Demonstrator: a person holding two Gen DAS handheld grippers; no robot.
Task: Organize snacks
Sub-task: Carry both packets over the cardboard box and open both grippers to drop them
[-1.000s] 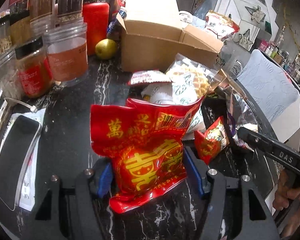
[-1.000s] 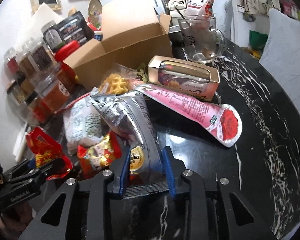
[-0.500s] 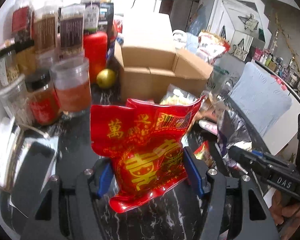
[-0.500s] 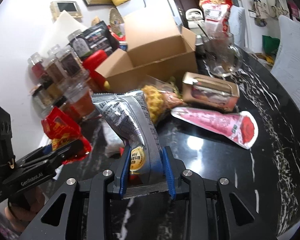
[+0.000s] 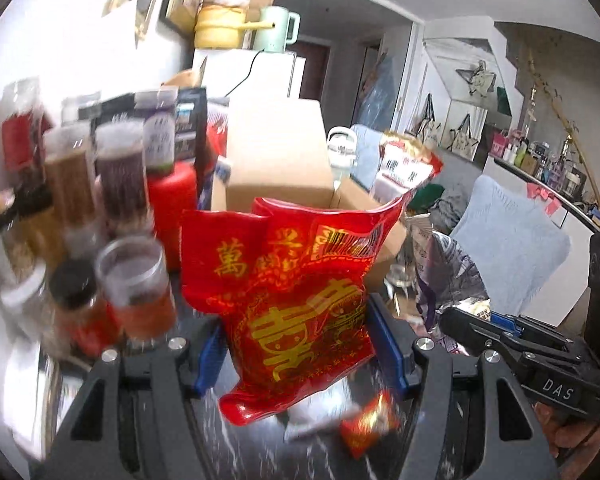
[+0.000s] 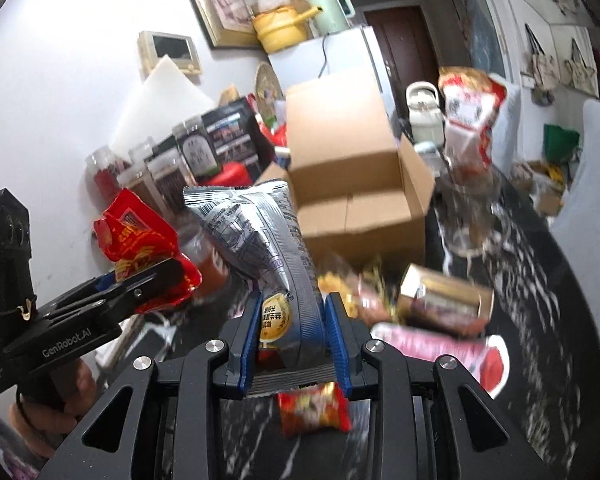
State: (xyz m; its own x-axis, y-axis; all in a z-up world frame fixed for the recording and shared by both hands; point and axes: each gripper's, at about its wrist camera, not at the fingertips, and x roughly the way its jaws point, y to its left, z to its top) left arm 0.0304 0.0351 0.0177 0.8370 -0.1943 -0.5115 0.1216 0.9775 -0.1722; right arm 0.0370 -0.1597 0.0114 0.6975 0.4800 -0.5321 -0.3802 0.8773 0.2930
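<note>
Red foil snack bag with gold characters (image 5: 296, 300) sits pinched between the blue pads of my left hand-held gripper (image 5: 296, 344), lifted clear of the black marble-veined bench (image 6: 540, 320). My right hand-held gripper (image 6: 292, 340) is clamped on a tall silver foil snack bag (image 6: 260, 240), its lower seam hanging below the pads. A small red packet (image 6: 312, 408) under it is blurred. Beyond, a pink pouch (image 6: 432, 348) and a windowed carton (image 6: 444, 296) lie short of the open brown cardboard box (image 6: 352, 184). Jars (image 5: 132, 288) crowd the left edge. I read "DAS" and "GenRobot.AI" on the tools.
</note>
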